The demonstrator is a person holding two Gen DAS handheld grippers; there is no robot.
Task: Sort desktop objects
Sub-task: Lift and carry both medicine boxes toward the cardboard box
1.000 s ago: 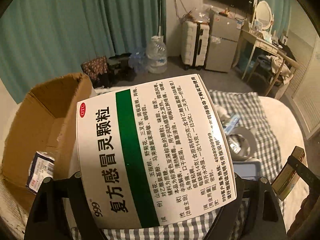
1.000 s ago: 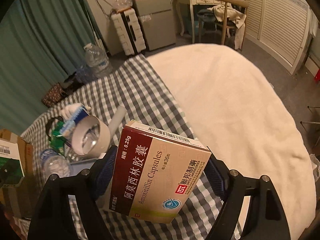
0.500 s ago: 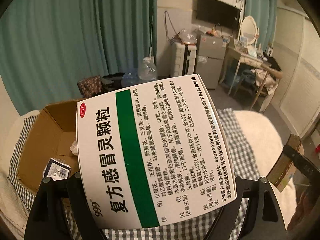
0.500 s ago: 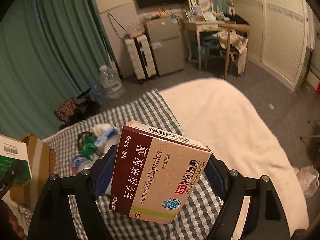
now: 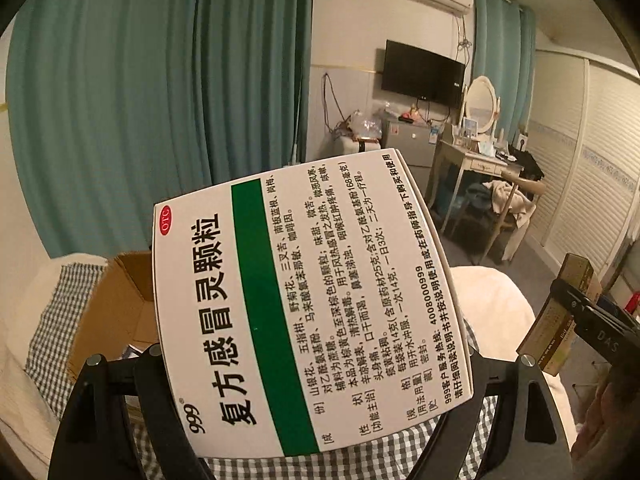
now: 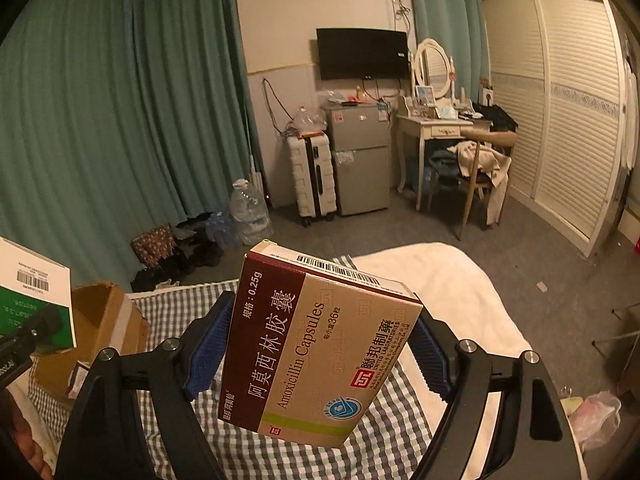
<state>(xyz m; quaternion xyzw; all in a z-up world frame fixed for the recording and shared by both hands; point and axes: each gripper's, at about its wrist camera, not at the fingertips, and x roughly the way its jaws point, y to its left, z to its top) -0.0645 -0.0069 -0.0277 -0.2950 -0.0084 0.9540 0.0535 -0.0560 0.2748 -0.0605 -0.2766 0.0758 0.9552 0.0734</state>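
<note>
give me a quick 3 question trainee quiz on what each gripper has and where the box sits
1. Which box does the left gripper hold?
2. True or false: the right gripper is empty.
3. In the right wrist view, the cardboard box lies to which side of the Amoxicillin Capsules box: A left, B right?

Key:
1. The white and green 999 cold granules box.
2. False, its fingers clamp the Amoxicillin Capsules box.
3. A

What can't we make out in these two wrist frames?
- Left wrist: cardboard box interior mostly hidden by the white-green medicine box.
- Right wrist: checked cloth largely covered by the amoxicillin box.
- Right wrist: white-green box cut off by the left edge.
</note>
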